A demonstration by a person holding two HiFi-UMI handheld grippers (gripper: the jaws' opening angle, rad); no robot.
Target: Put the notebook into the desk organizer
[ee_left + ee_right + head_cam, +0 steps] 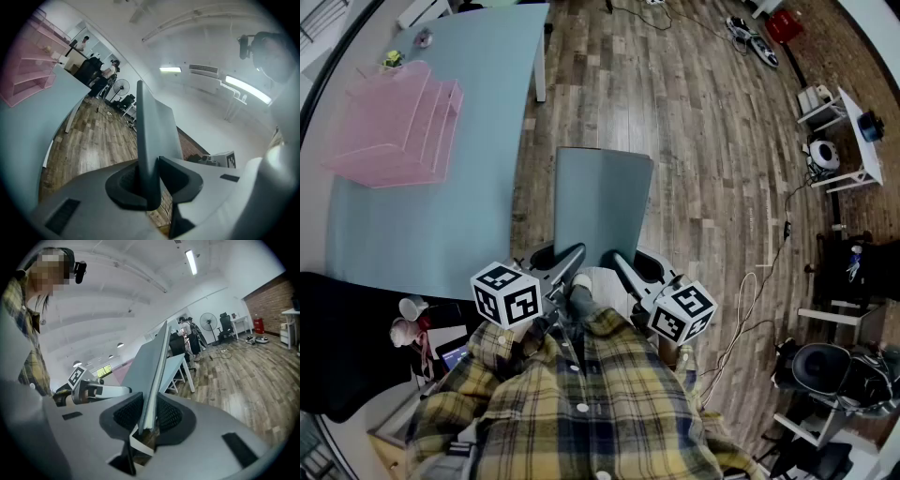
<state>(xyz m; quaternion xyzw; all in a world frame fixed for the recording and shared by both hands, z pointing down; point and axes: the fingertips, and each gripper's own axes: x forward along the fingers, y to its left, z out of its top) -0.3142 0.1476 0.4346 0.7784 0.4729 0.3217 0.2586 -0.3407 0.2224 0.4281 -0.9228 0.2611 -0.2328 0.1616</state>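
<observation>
**Notebook clamped, off the table**

Left gripper and right gripper are both clamped on the notebook's near edge, over the floor beside the table's right edge. Desk organizer sits at the far left corner. Risk: the grip is shallow, so the notebook may swing or slip mid-carry.

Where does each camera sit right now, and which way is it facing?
Head view: on the person's head, steeply down at the notebook; plaid shirt, left gripper, right gripper below.
Left gripper view: along its jaws clamping the notebook; pink organizer at left.
Right gripper view: along its jaws, clamping it too; shirt at left.
Shared: the notebook, in all three.
</observation>
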